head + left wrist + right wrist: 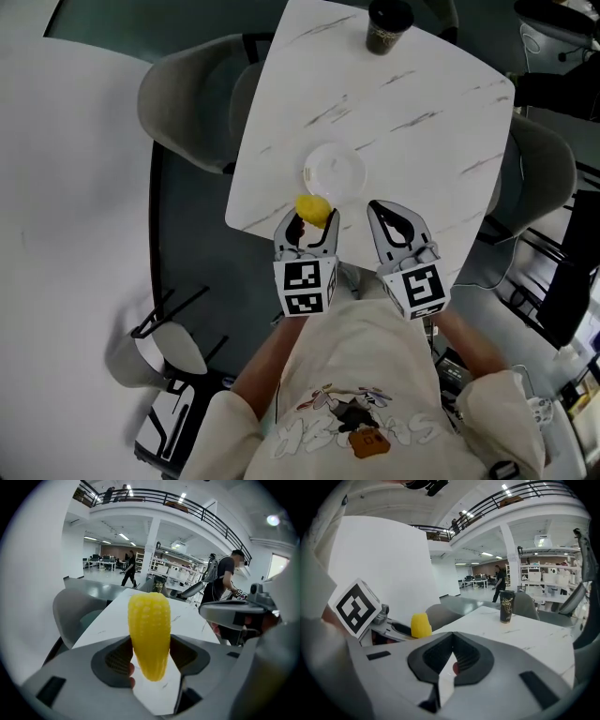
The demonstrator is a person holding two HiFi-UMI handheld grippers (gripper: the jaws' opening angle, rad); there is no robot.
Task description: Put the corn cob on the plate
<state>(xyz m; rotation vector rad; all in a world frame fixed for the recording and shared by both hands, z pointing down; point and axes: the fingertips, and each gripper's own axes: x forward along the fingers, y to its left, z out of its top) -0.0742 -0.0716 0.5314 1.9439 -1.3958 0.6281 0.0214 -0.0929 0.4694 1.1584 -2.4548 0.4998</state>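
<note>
Risk, slip: the corn (149,630) is round and tapers, and the left gripper (150,656) pinches only its lower part; I judge it could pivot or slide out if tipped or jolted.
Risk, short drop: in the head view the corn (313,208) sits at the table's (422,112) near edge, just below the plate (349,174) in the frame. Let go here, it would likely miss the plate or fall off the edge.
Risk, rolling: the plate looks shallow and pale, so a cob released from a height may roll off it.
Left gripper: lower centre of the head view (309,225), pointing up-frame at the plate, jaws clamped on the corn, which stands up out of them.
Right gripper: just right of the left one (392,217), pointing the same way; jaws together with nothing between them (451,660).
Cup: top of the frame (386,23), well apart from the plate.
</note>
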